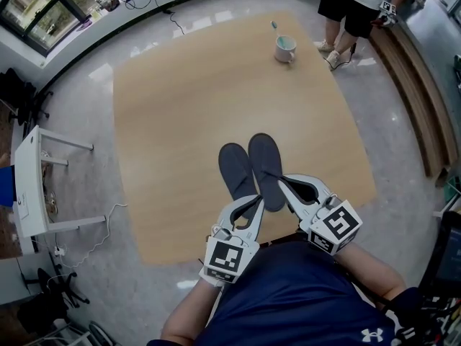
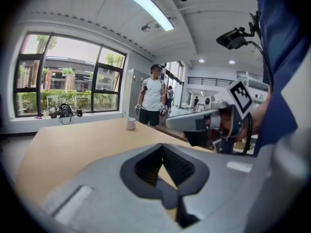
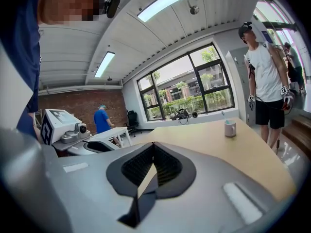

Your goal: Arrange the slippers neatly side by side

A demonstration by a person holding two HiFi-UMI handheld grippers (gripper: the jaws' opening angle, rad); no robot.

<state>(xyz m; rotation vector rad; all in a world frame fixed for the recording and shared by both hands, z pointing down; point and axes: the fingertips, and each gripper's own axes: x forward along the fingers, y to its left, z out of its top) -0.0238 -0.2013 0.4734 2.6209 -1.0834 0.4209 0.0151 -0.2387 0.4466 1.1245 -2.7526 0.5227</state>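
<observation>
Two dark grey slippers lie side by side on the wooden table [image 1: 180, 121], toes pointing away from me: the left slipper [image 1: 236, 168] and the right slipper [image 1: 266, 157]. My left gripper [image 1: 256, 203] hangs over the left slipper's heel end, and my right gripper [image 1: 282, 183] over the right slipper's heel end. Both are shut with nothing between the jaws. In the left gripper view the closed tips [image 2: 163, 147] show only tabletop beyond them, and the right gripper [image 2: 204, 123] is beside them. The right gripper view shows the same closed tips [image 3: 154, 147]. Neither gripper view shows the slippers.
A mug [image 1: 285, 48] with a toothbrush in it stands at the table's far edge, also seen as the mug [image 2: 130, 124] and the mug [image 3: 230, 128]. A person [image 1: 353, 6] stands just beyond it. A white side table [image 1: 29, 186] is at the left, a long bench [image 1: 418, 92] at the right.
</observation>
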